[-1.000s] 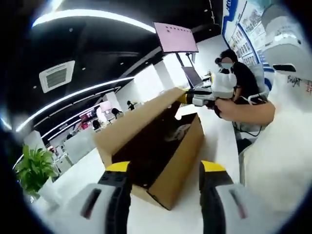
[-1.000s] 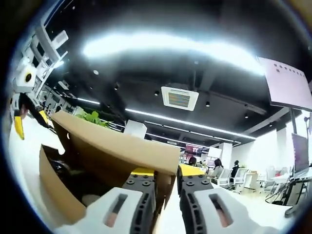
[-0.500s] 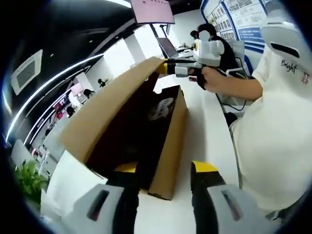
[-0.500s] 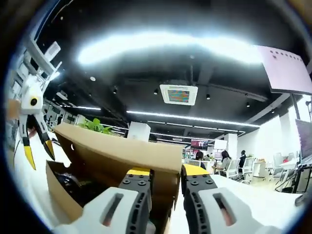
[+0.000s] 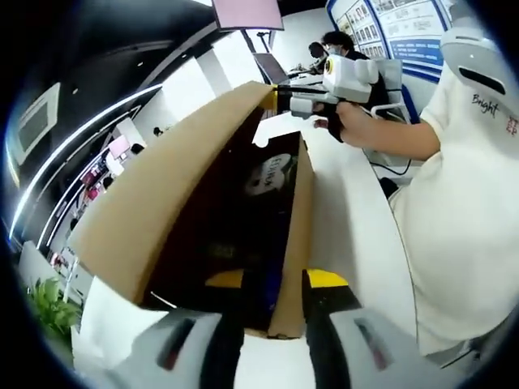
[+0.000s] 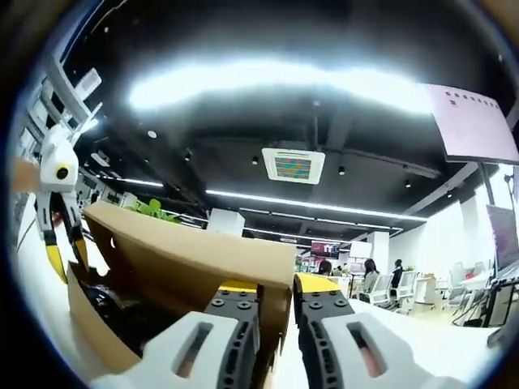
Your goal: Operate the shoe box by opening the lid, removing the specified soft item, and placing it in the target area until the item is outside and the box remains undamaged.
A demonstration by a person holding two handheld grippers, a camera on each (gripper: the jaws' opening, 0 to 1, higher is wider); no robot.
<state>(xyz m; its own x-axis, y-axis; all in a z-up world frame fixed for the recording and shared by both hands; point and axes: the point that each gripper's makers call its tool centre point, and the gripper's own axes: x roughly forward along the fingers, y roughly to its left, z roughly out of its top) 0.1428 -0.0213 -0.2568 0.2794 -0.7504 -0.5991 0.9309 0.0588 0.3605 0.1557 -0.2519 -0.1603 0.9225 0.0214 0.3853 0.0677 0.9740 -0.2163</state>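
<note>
The shoe box [image 5: 288,235] stands on the white desk [image 5: 357,235], a brown cardboard carton with its lid [image 5: 154,194] raised and tilted back on the side away from the person. In the left gripper view the interior is dark; a dark item bearing a pale printed patch [image 5: 272,174] lies inside toward the far end, and its nature cannot be made out. In the right gripper view the lid [image 6: 195,251] slopes above the open box [image 6: 97,340], with dark contents [image 6: 109,304] visible below it.

The right claw [image 5: 276,99] is clamped on the far corner of the lid, held by a hand [image 5: 345,121]; in its own view the right claw [image 6: 276,296] has its yellow-tipped jaws drawn close with the cardboard edge pinched between them.

The left claw [image 5: 274,279] sits at the near end of the box, its jaws set narrowly apart and straddling the near corner of the side wall; whether they press on the cardboard cannot be told. In the right gripper view the left claw [image 6: 63,251] hangs over the far end of the box with jaws apart.

The person's white shirt [image 5: 462,203] is beside the desk. A potted plant [image 5: 49,312] stands beyond the box, a seated person [image 5: 340,53] is at the far end of the desk, and ceiling light strips [image 6: 276,81] run overhead.
</note>
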